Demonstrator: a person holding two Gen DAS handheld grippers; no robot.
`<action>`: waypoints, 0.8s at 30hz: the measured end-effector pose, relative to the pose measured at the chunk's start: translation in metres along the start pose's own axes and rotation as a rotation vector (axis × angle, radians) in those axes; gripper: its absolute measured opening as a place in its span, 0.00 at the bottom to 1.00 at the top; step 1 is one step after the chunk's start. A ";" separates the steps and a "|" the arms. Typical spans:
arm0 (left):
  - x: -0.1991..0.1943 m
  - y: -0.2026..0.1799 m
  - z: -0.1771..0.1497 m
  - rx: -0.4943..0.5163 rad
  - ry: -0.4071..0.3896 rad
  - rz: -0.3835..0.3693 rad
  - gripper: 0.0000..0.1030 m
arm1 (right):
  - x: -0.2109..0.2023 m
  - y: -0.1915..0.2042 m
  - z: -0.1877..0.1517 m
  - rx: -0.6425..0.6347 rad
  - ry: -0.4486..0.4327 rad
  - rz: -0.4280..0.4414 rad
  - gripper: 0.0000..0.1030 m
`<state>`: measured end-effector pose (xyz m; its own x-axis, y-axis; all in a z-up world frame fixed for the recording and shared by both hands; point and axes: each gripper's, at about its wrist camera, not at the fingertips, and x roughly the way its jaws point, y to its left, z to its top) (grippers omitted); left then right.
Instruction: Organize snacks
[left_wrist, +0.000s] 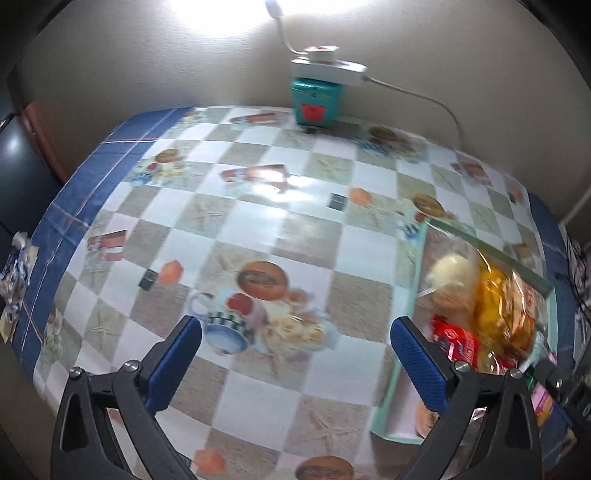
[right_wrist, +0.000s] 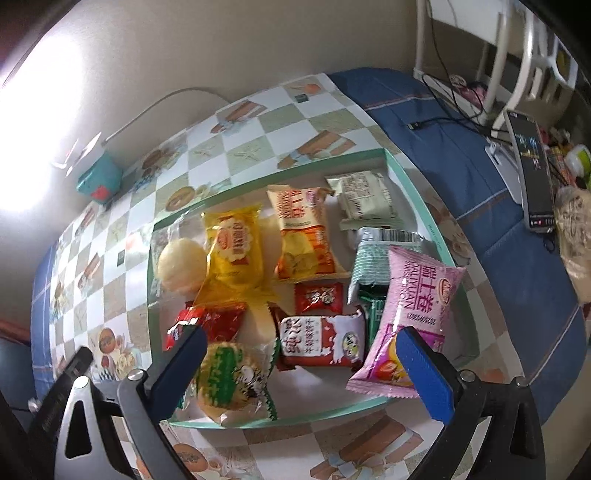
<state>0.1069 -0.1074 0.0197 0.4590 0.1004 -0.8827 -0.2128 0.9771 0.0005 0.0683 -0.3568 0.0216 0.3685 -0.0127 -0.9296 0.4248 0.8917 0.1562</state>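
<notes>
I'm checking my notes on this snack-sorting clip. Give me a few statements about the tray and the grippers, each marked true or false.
1. The snacks lie in a green-rimmed tray. True.
2. The right gripper is shut on the pink packet. False: its jaws stand wide open, and the packet lies in the tray.
3. The left gripper is open with nothing between its jaws. True.
4. The yellow packet lies on the bare tablecloth. False: it is in the tray.
5. A teal box stands by the wall. True.
</notes>
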 end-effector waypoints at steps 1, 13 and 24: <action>0.000 0.004 0.000 -0.010 0.000 -0.002 0.99 | -0.002 0.004 -0.003 -0.010 -0.006 -0.005 1.00; -0.027 0.046 -0.020 0.045 0.001 0.073 0.99 | -0.034 0.042 -0.062 -0.112 -0.116 0.006 1.00; -0.055 0.081 -0.063 0.064 -0.007 0.070 0.99 | -0.046 0.040 -0.108 -0.157 -0.131 -0.025 1.00</action>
<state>0.0098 -0.0460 0.0383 0.4511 0.1702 -0.8761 -0.1888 0.9776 0.0927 -0.0210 -0.2723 0.0349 0.4679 -0.0856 -0.8796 0.3050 0.9498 0.0699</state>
